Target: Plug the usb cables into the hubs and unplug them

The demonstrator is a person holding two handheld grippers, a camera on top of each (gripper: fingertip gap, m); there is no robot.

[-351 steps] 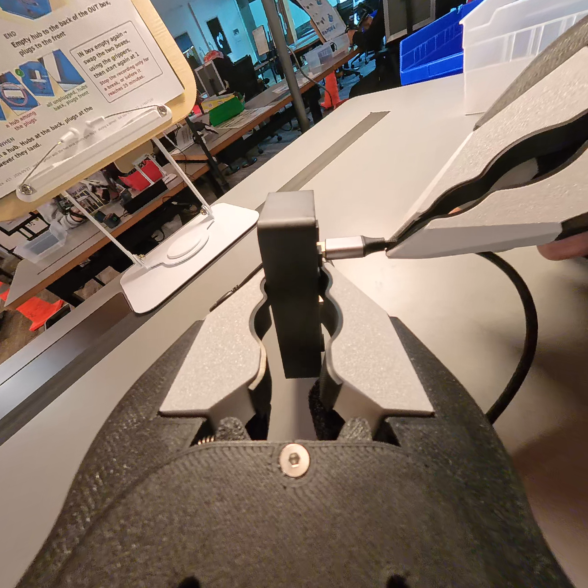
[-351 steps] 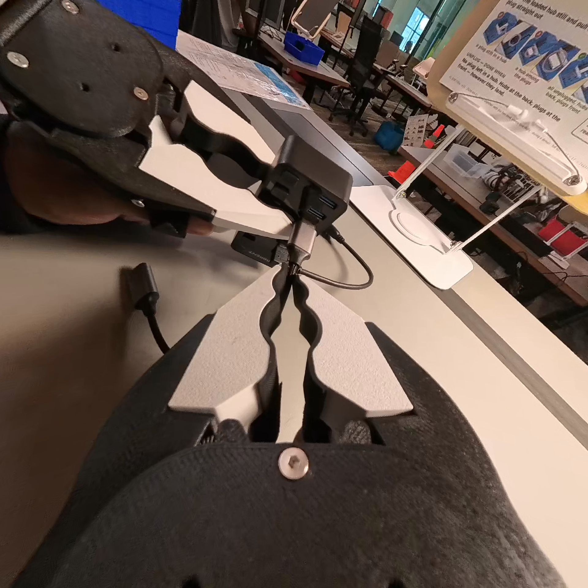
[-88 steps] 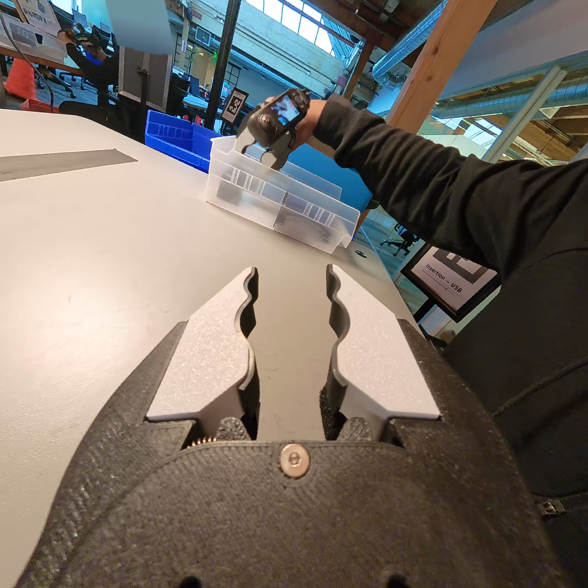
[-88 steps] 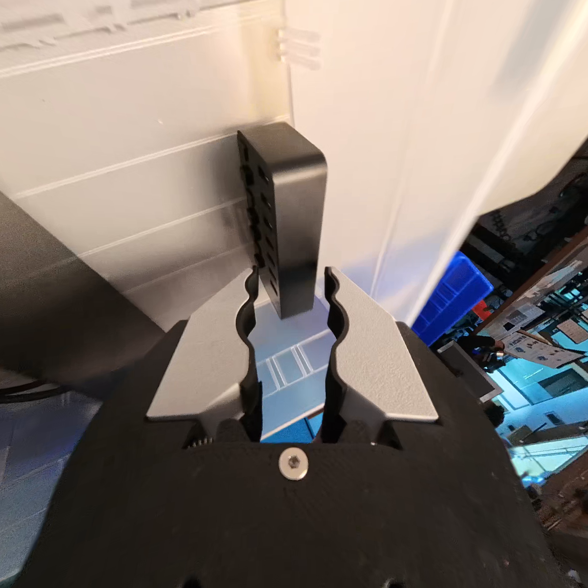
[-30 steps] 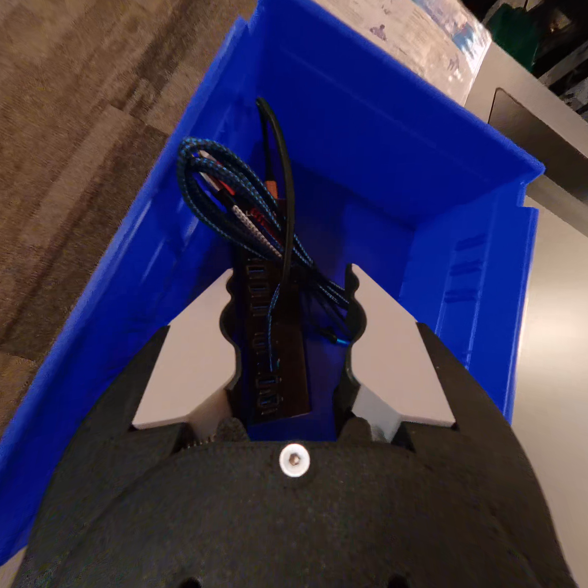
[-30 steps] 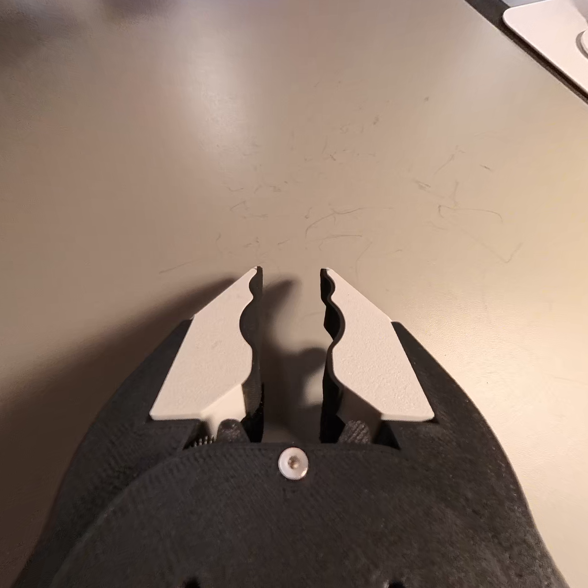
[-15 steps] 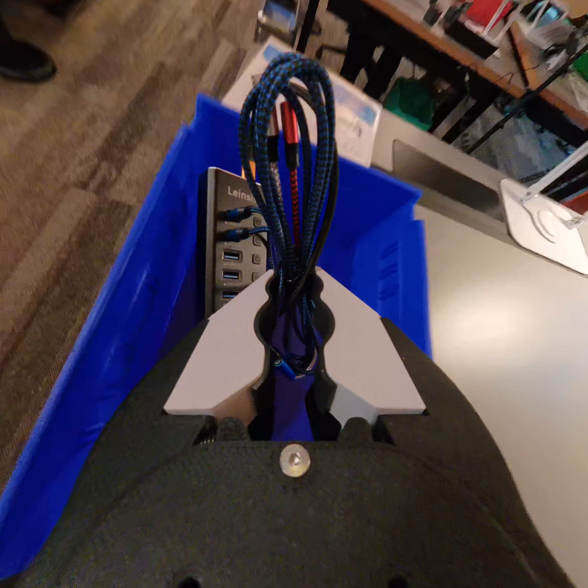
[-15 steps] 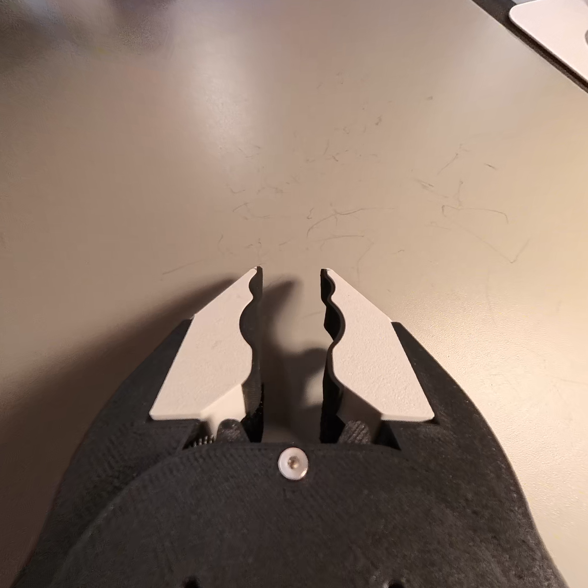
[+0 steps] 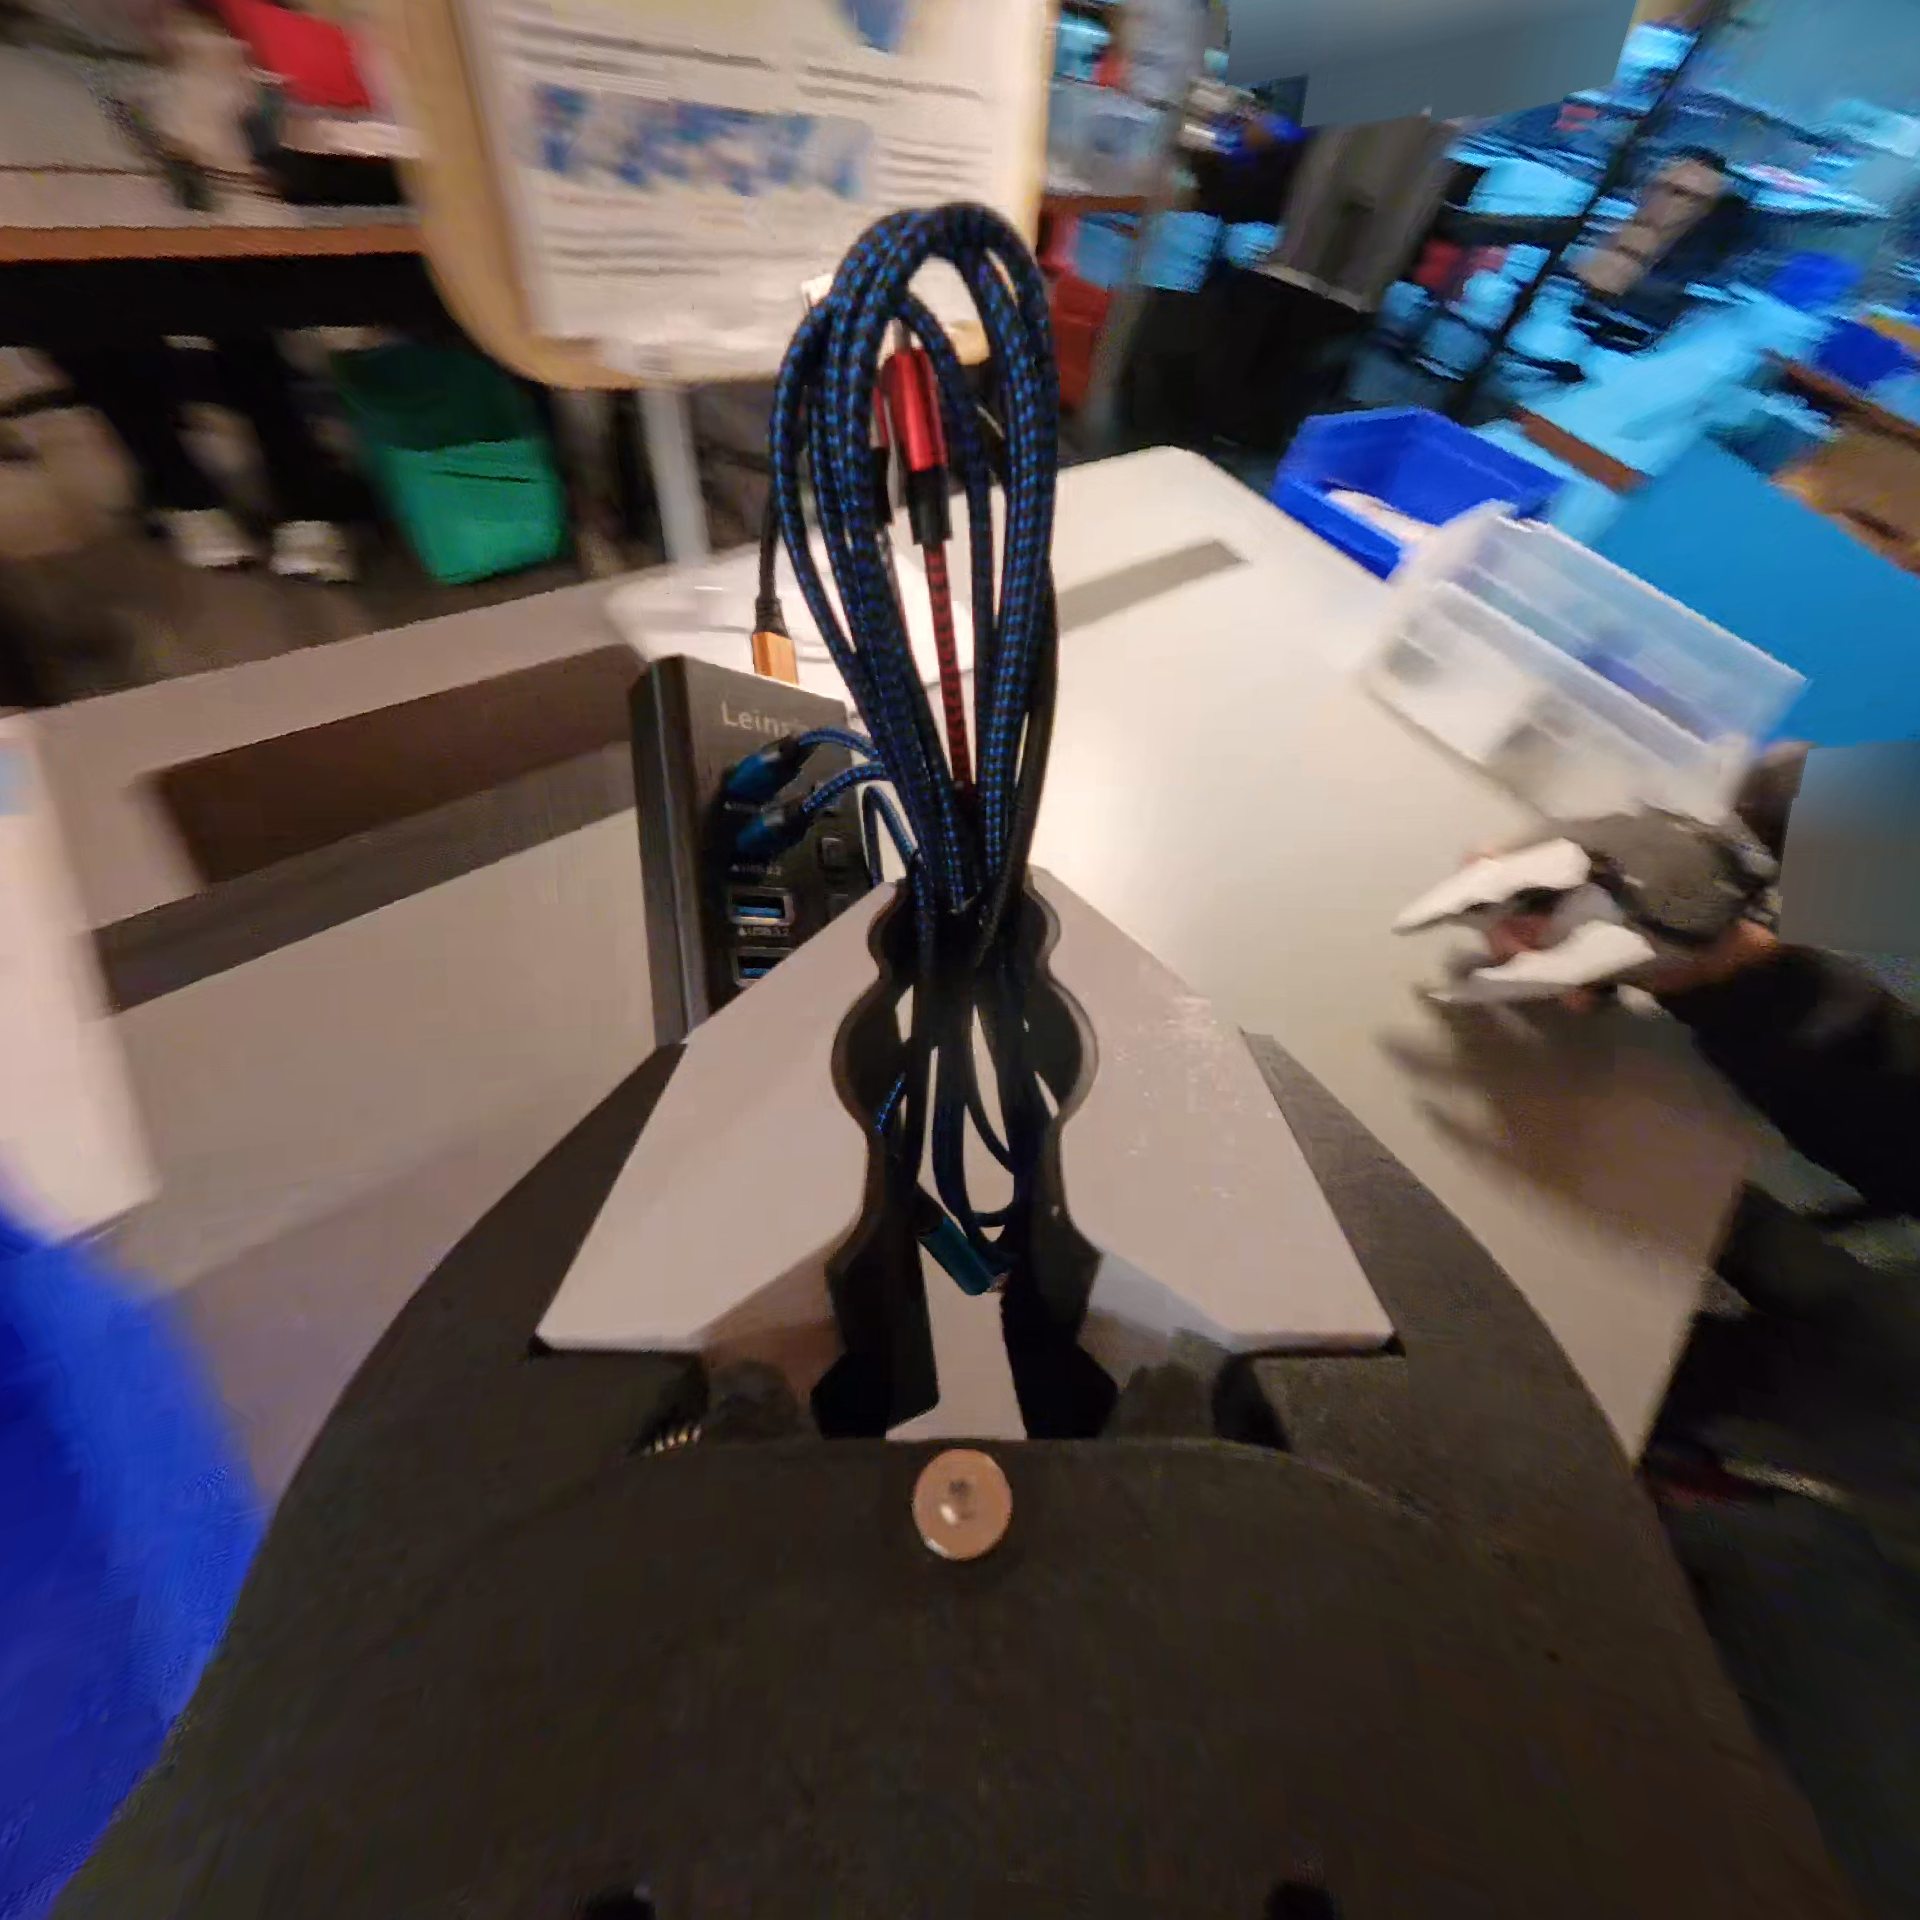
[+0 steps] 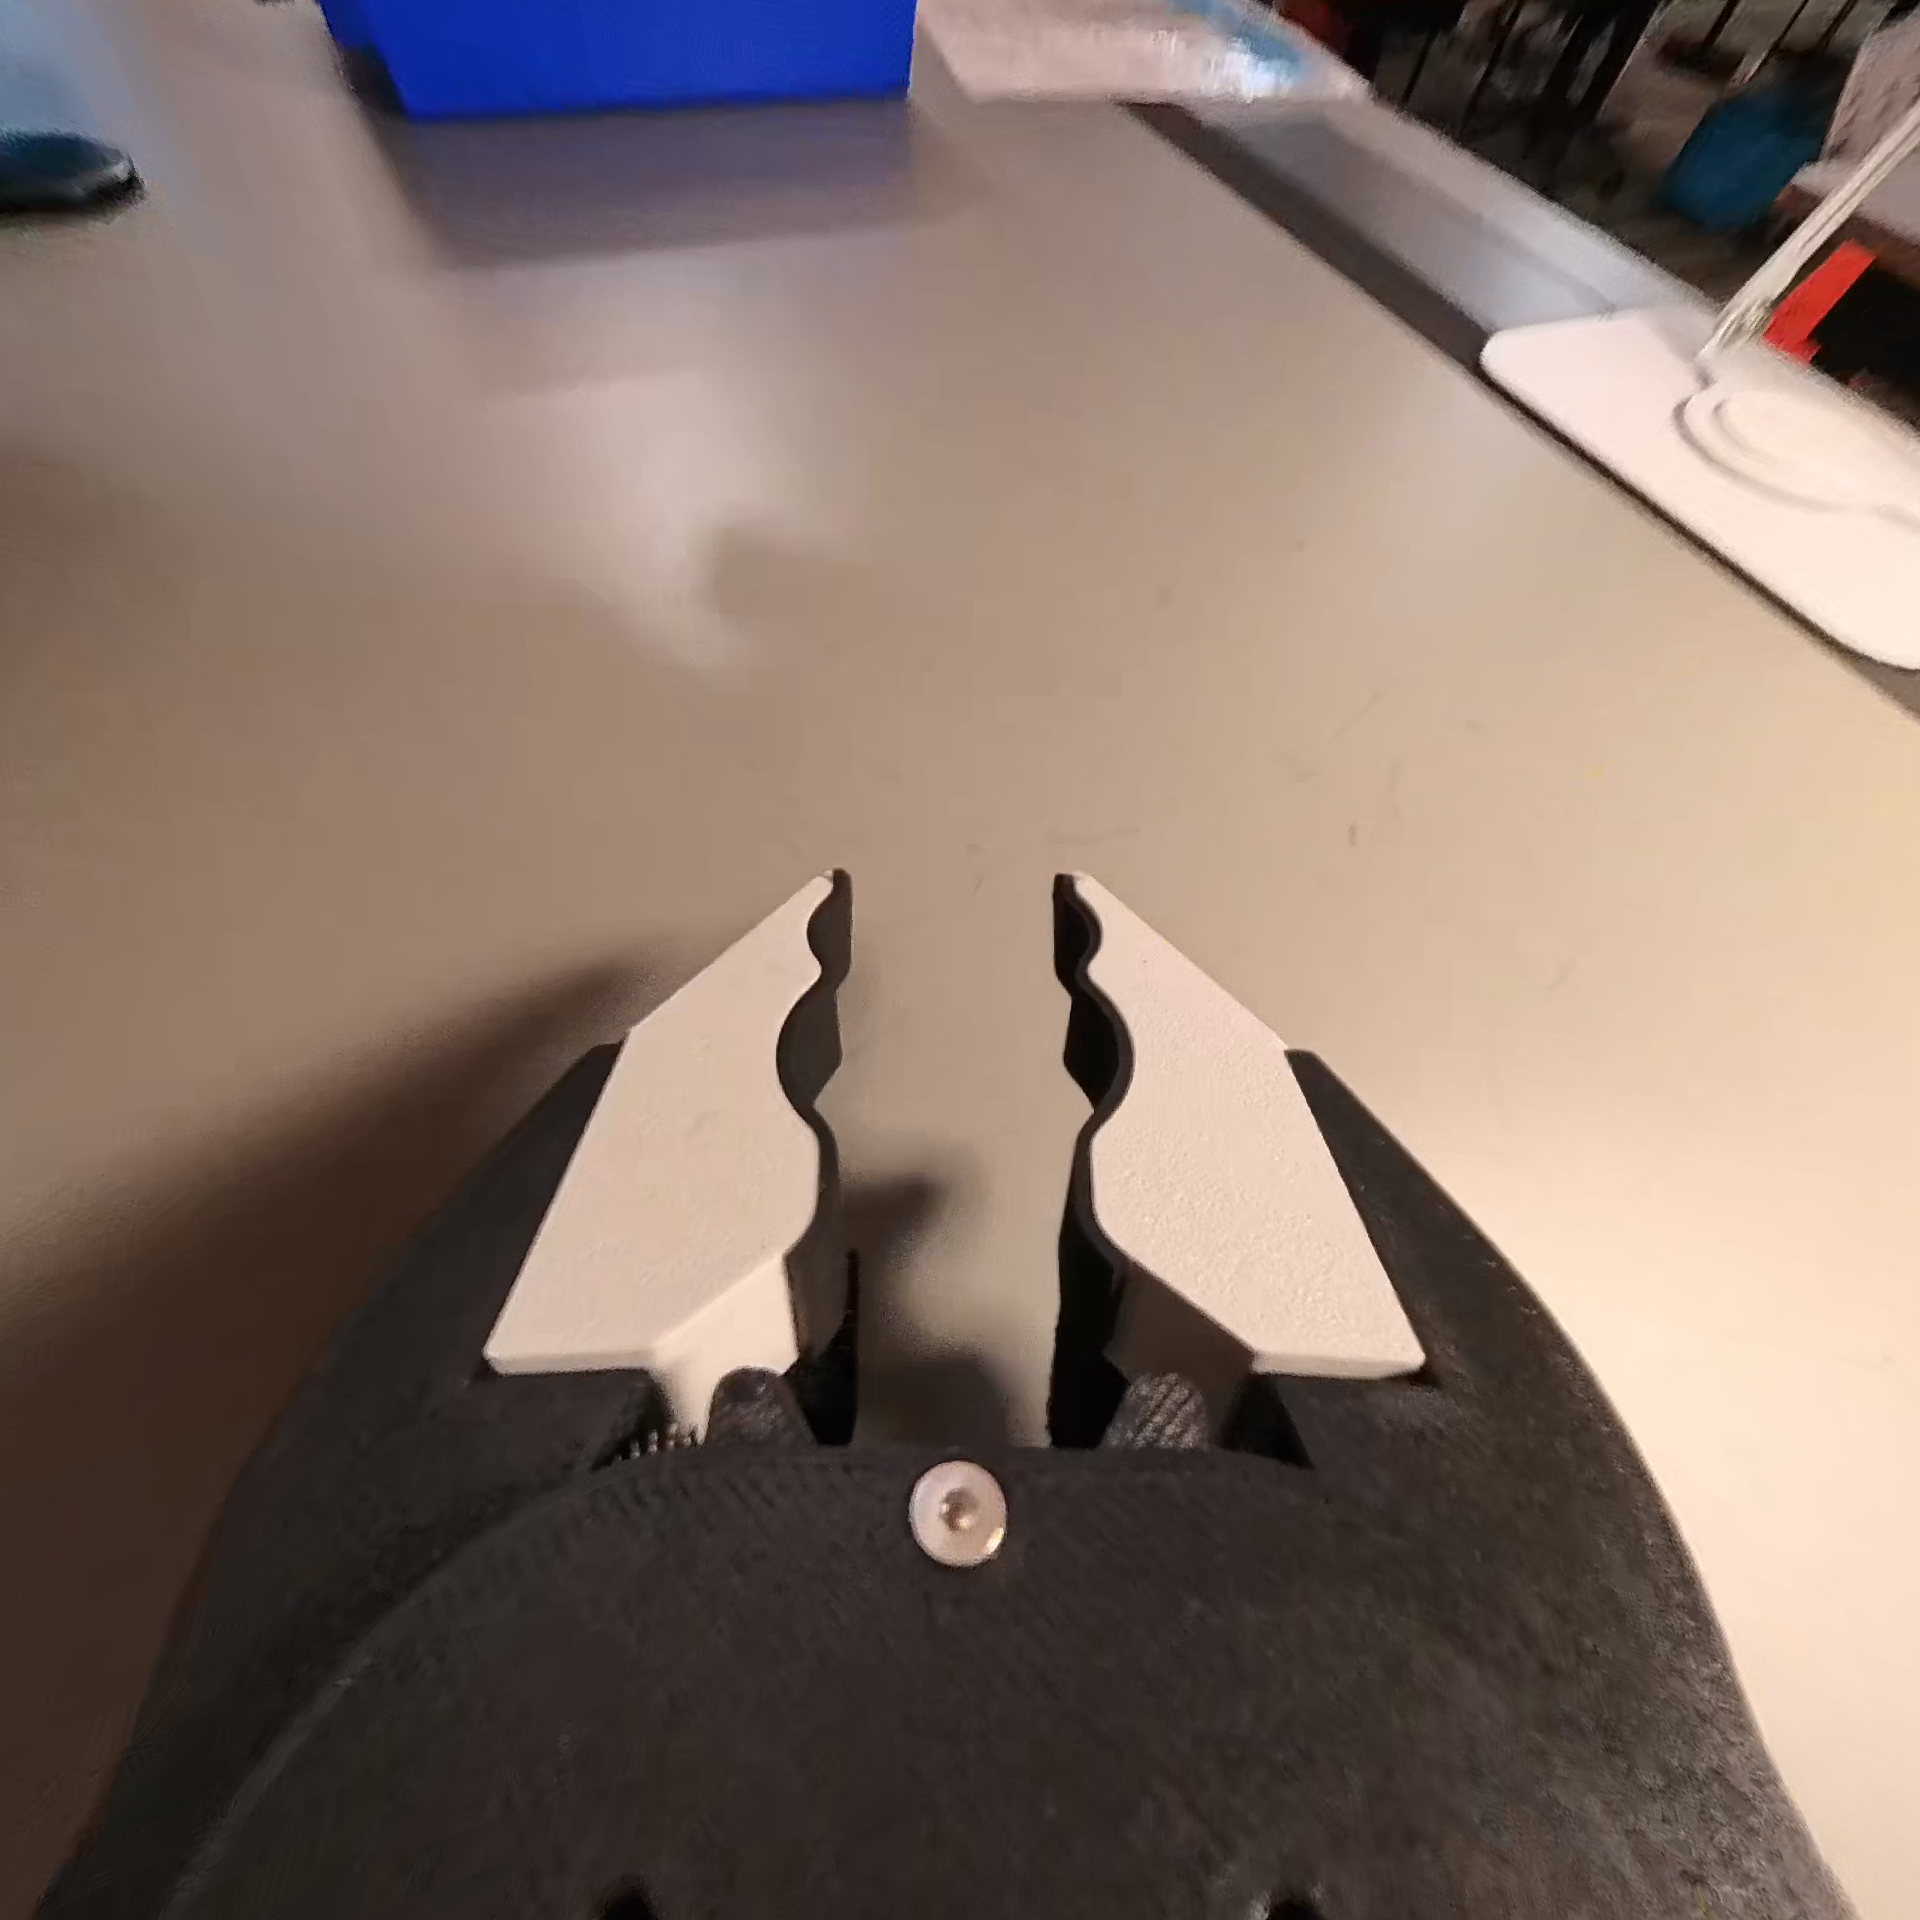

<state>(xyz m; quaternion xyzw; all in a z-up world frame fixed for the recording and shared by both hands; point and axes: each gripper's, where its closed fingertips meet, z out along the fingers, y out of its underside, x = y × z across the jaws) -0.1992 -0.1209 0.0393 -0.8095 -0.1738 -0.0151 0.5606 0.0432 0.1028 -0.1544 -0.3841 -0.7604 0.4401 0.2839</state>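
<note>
Now that my left gripper (image 9: 961, 914) has come up out of the blue bin (image 9: 94, 1507), which a second ago filled its view and now only smears across the corner at eight o'clock, the cable bundle (image 9: 925, 582) rides with it, pinched between the closed fingers with its blue, red and black braided loops standing toward twelve o'clock. The black hub (image 9: 717, 831) has come along too, hanging just behind the bundle at about eleven o'clock of my fingertips; two blue plugs look seated in its upper ports, so I judge the cables are carrying it, though I cannot see the far side. Below lies the pale table (image 9: 1195, 748), and my right gripper (image 9: 1496, 935) shows at three o'clock, blurred. In its own view the right gripper (image 10: 951, 894) has tilted up, its fingers apart and holding nothing, with the bin (image 10: 623, 52) now at eleven o'clock and a white lamp base (image 10: 1714, 457) at two o'clock. I take this as fetching done and setting down next. The hub bears pale lettering, and a printed sheet (image 9: 727, 156) hangs at twelve o'clock; I leave both unread.
</note>
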